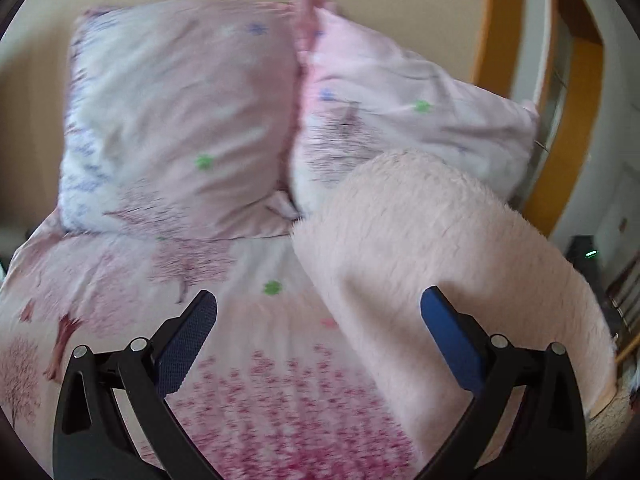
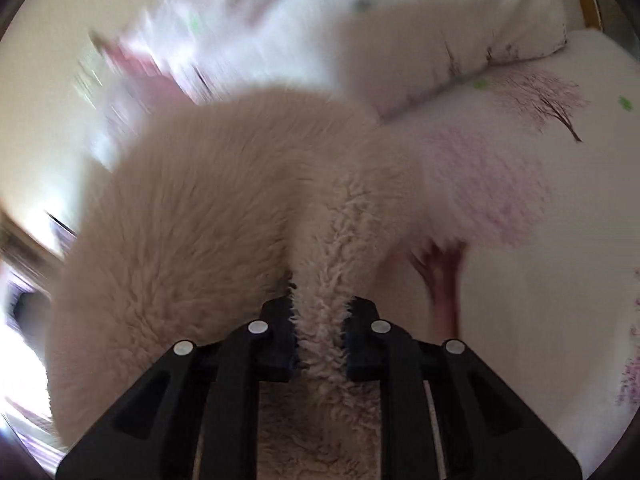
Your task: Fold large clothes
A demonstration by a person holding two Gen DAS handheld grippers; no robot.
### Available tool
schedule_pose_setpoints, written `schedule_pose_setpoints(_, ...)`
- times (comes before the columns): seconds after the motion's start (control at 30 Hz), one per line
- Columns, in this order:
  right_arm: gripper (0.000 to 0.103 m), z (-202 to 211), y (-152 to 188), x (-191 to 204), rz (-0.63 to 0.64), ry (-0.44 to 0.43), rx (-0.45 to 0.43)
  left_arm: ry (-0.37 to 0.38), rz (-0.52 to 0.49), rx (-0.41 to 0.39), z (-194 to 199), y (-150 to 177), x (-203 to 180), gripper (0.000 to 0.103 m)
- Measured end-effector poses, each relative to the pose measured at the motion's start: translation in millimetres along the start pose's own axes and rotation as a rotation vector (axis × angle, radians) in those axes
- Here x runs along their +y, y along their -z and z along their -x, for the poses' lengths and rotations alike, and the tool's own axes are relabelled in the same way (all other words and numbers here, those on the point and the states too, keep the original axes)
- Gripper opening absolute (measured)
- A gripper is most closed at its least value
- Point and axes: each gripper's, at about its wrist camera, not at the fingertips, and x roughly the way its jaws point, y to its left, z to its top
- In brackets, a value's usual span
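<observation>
right now the biggest thing i see is the bed sheet, printed with pink trees and blossoms. two matching pillows lean at the head against the wall. my fluffy pale pink garment lies over the sheet's right side in the left wrist view, its top edge overlapping the right pillow. my left gripper is spread wide with only sheet between its blue pads. my right gripper pinches a bunched ridge of the fleece tightly; that view is blurred.
</observation>
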Motion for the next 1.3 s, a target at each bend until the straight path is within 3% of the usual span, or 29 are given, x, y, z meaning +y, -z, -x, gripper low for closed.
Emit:
schedule_pose_setpoints(0.1, 0.018, 14.7, 1.9, 11.2, 0.057, -0.025, -0.063, 0.006, -0.001, -0.068, 13.8, -2.4, -10.2, 0.102)
schedule_pose_setpoints(0.23, 0.023, 33.9, 7.9, 53.5, 0.215, -0.069, -0.152, 0.0, -0.081, -0.189, 49.7, -12.4, -29.0, 0.102)
schedule_pose_setpoints(0.3, 0.031, 28.4, 10.2, 73.9, 0.271, -0.092, -0.14, -0.008, -0.119, -0.211, 59.3, -18.1, -36.8, 0.102)
schedule_pose_setpoints(0.33, 0.041, 18.9, 9.6, 80.3, 0.282, -0.095, -0.118, -0.025, -0.143, -0.208, 60.3, -21.0, -40.3, 0.102)
schedule_pose_setpoints(0.4, 0.058, 4.5, 7.2, 81.4, 0.281, -0.093, -0.093, -0.102, -0.193, -0.154, 49.9, -22.8, -44.7, 0.102)
schedule_pose_setpoints(0.43, 0.065, 1.8, 6.9, 80.0, 0.265, -0.098, -0.085, -0.126, -0.222, -0.087, 35.3, -19.9, -44.8, 0.102)
schedule_pose_setpoints(0.5, 0.065, 8.5, 6.2, 75.6, 0.214, -0.093, -0.096, -0.105, -0.207, 0.068, 4.1, -8.5, -36.7, 0.102)
schedule_pose_setpoints(0.57, 0.064, 40.4, 8.4, 73.5, 0.181, -0.086, -0.221, -0.034, -0.149, 0.076, -2.7, -1.3, -27.7, 0.102)
schedule_pose_setpoints(0.63, 0.063, 63.3, 9.3, 71.4, 0.158, -0.128, -0.316, -0.019, -0.122, 0.067, -5.5, -1.1, -24.8, 0.102)
schedule_pose_setpoints(0.73, 0.055, 54.2, 4.5, 82.5, 0.173, -0.211, -0.262, -0.016, -0.147, 0.07, -13.6, 0.0, -33.0, 0.102)
schedule_pose_setpoints(0.83, 0.052, 7.4, -5.9, 87.5, 0.174, -0.193, -0.145, -0.047, -0.196, 0.047, -21.5, 6.0, -43.3, 0.102)
schedule_pose_setpoints(0.87, 0.05, -17.5, -6.0, 78.4, 0.135, -0.151, -0.076, -0.055, -0.2, 0.037, -24.1, 8.7, -45.3, 0.102)
schedule_pose_setpoints(0.93, 0.051, -51.7, -8.5, 58.8, 0.046, -0.18, -0.007, -0.088, -0.219, 0.035, -36.7, 12.5, -49.2, 0.102)
schedule_pose_setpoints(1.13, 0.052, -60.9, -22.2, 57.9, 0.035, -0.142, 0.021, -0.113, -0.196, -0.003, -53.1, 4.2, -52.6, 0.102)
schedule_pose_setpoints(1.23, 0.053, -23.5, -14.2, 66.3, 0.054, -0.168, -0.038, -0.087, -0.16, -0.031, -21.8, 3.5, -44.9, 0.102)
schedule_pose_setpoints(1.3, 0.053, 11.5, 8.9, 74.5, 0.093, -0.175, -0.093, -0.101, -0.146, -0.05, 3.2, 9.1, -40.1, 0.102)
